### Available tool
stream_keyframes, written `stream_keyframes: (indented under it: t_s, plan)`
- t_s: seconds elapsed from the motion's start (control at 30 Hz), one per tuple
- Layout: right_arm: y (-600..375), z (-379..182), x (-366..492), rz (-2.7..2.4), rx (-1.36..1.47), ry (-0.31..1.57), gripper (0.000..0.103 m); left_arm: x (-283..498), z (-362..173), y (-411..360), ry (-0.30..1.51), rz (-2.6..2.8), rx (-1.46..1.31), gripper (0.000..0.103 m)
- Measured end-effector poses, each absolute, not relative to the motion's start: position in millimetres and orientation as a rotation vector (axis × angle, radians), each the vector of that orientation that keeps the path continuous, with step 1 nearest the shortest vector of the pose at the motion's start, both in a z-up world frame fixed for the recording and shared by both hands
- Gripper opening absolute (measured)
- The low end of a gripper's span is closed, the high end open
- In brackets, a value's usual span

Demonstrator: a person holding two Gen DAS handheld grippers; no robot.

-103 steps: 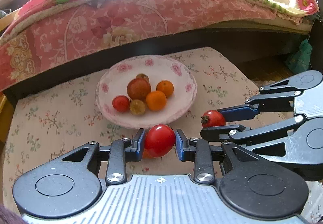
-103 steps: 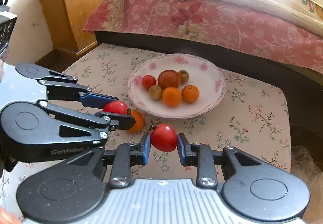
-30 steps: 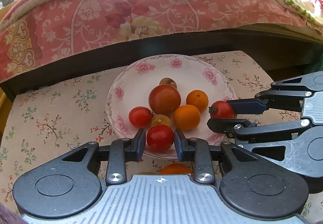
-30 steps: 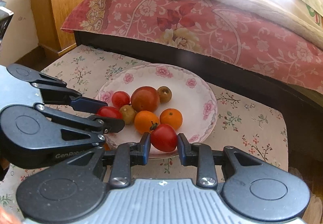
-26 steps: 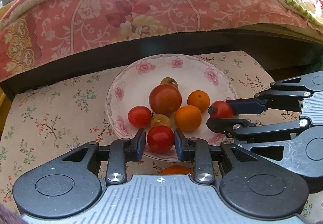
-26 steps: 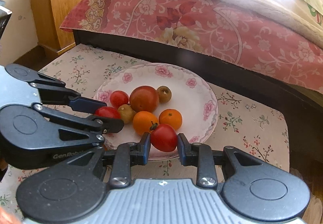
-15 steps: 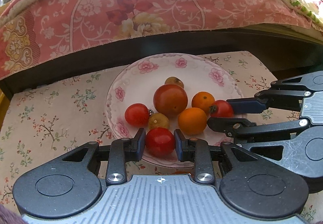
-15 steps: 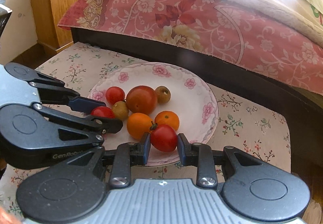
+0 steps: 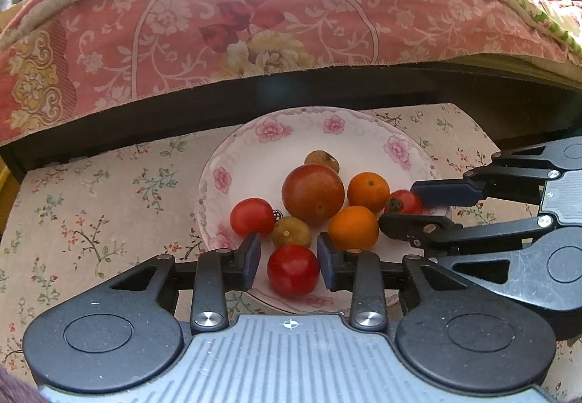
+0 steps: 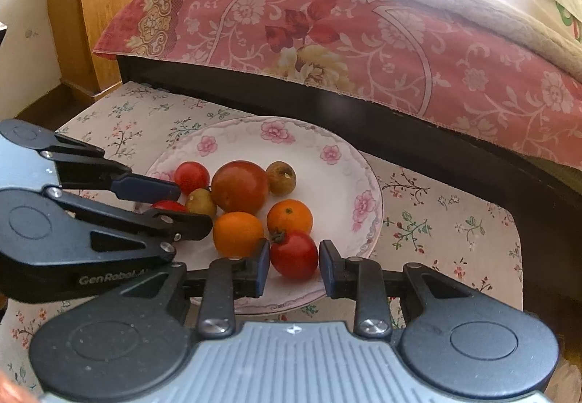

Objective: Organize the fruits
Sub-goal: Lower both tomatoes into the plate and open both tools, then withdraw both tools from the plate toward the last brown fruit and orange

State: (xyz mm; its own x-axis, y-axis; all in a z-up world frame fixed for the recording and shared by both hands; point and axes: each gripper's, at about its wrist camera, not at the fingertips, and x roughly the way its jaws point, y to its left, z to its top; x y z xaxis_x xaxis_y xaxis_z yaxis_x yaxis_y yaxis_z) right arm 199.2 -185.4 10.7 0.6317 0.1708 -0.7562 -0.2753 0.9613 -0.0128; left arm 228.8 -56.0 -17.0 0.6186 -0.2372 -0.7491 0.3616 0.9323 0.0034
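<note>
Between the blue pads of my left gripper [image 9: 289, 259] sits a small round red cherry tomato [image 9: 293, 270], resting on the near rim area of the white porcelain plate with pink flowers [image 9: 232, 163]; the jaws have just been opening and I see a gap on both sides, so it is released. My right gripper [image 10: 294, 263] shows the same: its jaws have just been opening, and a second red cherry tomato with a green stem [image 10: 294, 255] lies on the plate between pads that no longer press it.

Just beyond my left pads crowd a small yellow-green fruit [image 9: 291, 232], another red tomato [image 9: 251, 216] and a round orange citrus fruit [image 9: 353, 228], close enough to hem in the fingers. Behind them sit a big dark-red tomato [image 9: 313, 192], a second orange citrus [image 9: 368, 187] and a brownish fruit [image 9: 322, 158].

Under the plate I see a cream floral cloth [image 9: 91, 206]. Farther back runs a dark bed frame [image 9: 327, 90], draped by a pink flowered quilt [image 9: 218, 24]. At the right view's far left stands a wooden cabinet [image 10: 105, 3].
</note>
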Motion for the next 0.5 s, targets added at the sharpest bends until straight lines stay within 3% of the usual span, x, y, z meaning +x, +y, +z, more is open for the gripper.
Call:
stream_keyframes:
  t_s: [0.2,0.5]
  plan:
    - [-187.4,16.8,195.0,0.254,-0.126,0.844,0.043,224.3,-6.9,-53.1,0.815,-0.344,0.154,0.047]
    - [-189.9,27.7,184.6,0.233,-0.105,0.822,0.043,212.1,9.6,-45.9,0.796,-0.345,0.153,0.049]
